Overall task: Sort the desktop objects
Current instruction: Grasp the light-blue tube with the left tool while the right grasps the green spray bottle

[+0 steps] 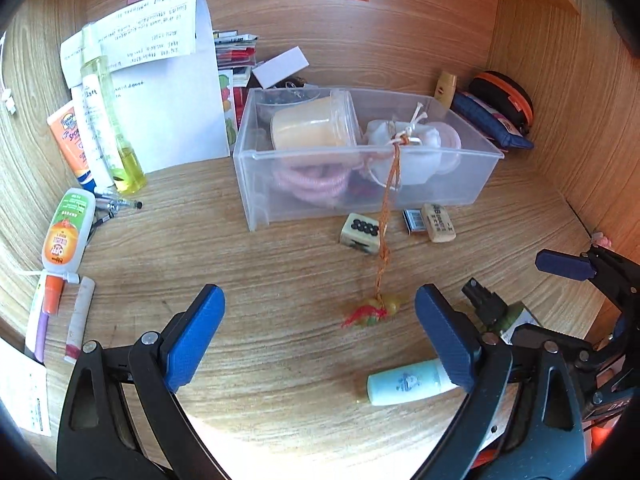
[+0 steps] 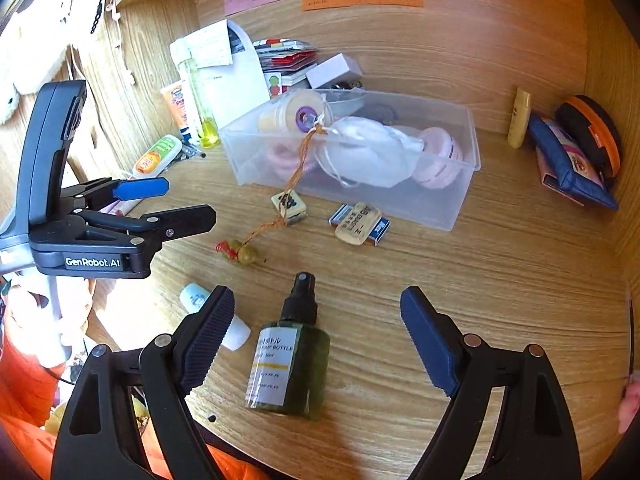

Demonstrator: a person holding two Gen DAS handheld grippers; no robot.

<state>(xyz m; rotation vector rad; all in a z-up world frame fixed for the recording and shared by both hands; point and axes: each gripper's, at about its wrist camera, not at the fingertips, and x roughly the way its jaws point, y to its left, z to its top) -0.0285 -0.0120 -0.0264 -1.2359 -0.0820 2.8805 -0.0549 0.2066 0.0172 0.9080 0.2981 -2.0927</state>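
A clear plastic bin [image 1: 472, 178] [image 2: 452, 208] holds a yellow cup, pink coils and a white pouch. An orange cord runs from the pouch to a small charm [image 1: 374, 312] [image 2: 240, 252] on the desk. My left gripper [image 1: 320, 340] is open and empty, just in front of the charm; it also shows in the right wrist view [image 2: 176, 200]. A pale blue tube [image 1: 404, 388] [image 2: 236, 332] lies by its right finger. My right gripper [image 2: 318, 336] is open around a lying green spray bottle [image 2: 290, 364], not touching it.
A mahjong tile [image 1: 360, 233], an eraser [image 1: 438, 222] and a small barcode box [image 1: 414, 221] lie before the bin. Tubes and bottles [image 1: 100, 128] lean at left, papers [image 1: 168, 80] behind. Pouches [image 1: 496, 116] sit at the right wall. Wooden walls enclose the desk.
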